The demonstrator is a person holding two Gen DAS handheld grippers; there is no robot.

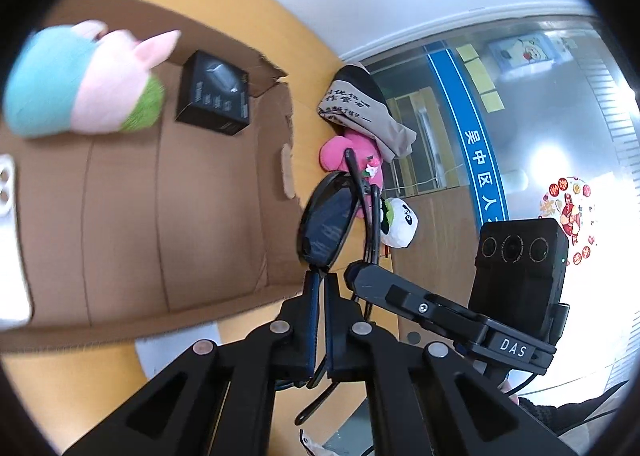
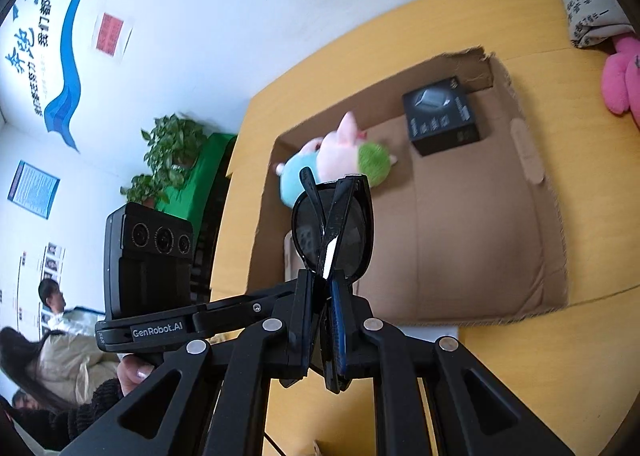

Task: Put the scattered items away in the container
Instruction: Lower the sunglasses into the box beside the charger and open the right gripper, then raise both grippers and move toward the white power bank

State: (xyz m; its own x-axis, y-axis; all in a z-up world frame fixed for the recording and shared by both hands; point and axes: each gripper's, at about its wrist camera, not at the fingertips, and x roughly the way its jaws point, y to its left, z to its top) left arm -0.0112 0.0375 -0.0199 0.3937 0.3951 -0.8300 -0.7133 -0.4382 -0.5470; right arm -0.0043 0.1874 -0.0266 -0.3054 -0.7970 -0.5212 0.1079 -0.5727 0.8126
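Both grippers hold one pair of folded black sunglasses (image 1: 330,222) near the rim of an open cardboard box (image 1: 160,196). My left gripper (image 1: 320,280) is shut on one lens end. My right gripper (image 2: 322,280) is shut on the other end of the sunglasses (image 2: 334,230). Inside the box (image 2: 472,236) lie a pink, blue and green plush toy (image 1: 84,82), a black carton (image 1: 214,94) and a white phone (image 1: 10,240). The plush (image 2: 336,160) and the carton (image 2: 440,116) also show in the right wrist view.
The box stands on a yellow table (image 2: 560,376). Outside it, at the table's far side, lie a pink plush (image 1: 352,154), a panda plush (image 1: 400,224) and a beige printed cloth bundle (image 1: 364,108). People sit beyond the table's left end (image 2: 52,360), near potted plants (image 2: 168,152).
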